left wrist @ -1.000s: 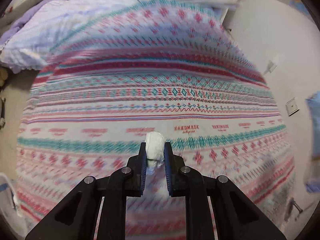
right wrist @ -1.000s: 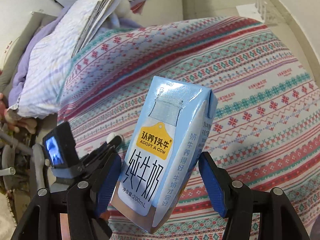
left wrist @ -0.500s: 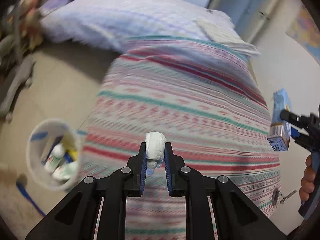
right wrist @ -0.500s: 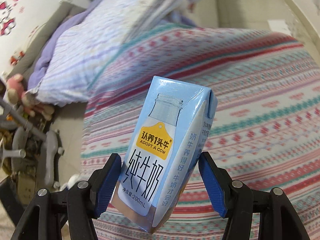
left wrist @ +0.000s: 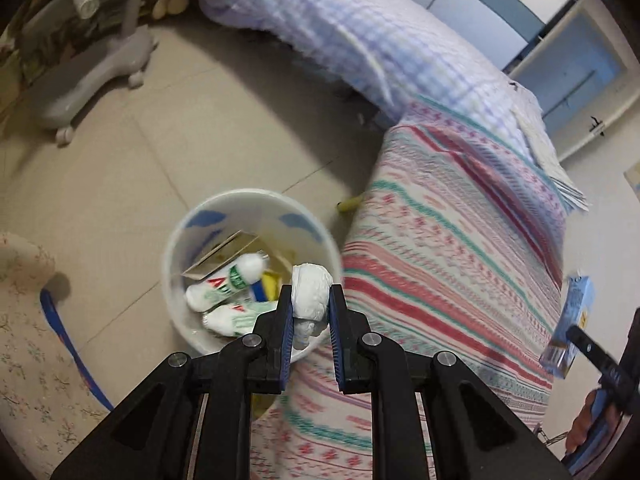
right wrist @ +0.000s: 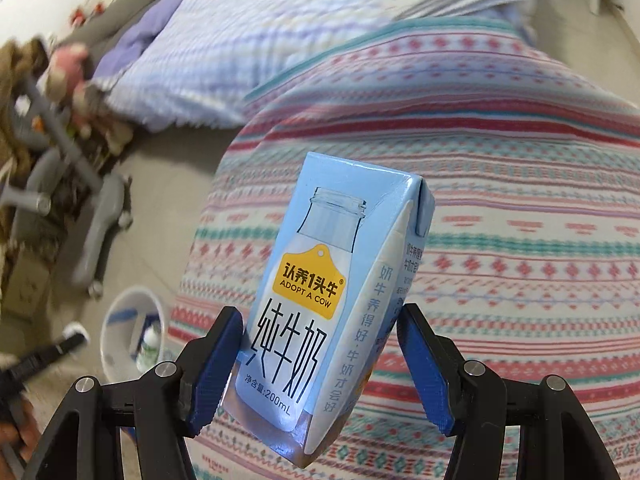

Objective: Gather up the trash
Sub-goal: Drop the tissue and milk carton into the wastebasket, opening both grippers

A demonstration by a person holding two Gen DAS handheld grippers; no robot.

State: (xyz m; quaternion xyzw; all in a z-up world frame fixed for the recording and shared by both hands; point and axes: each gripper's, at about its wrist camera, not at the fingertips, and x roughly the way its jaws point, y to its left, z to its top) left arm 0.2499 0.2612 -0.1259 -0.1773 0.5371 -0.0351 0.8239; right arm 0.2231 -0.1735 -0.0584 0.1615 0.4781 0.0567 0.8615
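My left gripper is shut on a crumpled white tissue wad and holds it over the near rim of a white trash bin on the floor beside the bed. The bin holds white bottles, cardboard and other trash. My right gripper is shut on a light blue 200 mL milk carton, held above the patterned bedspread. The carton and right gripper also show at the right edge of the left wrist view. The bin shows at lower left in the right wrist view.
The bed with its striped patterned bedspread stands right of the bin, with a lilac checked quilt at its far end. A grey wheeled chair base stands on the tiled floor. A floral fabric item lies left of the bin.
My left gripper has swung left off the bed with the tissue wad and now hangs over the bin. My right gripper with the carton has also moved left toward the bed's edge.
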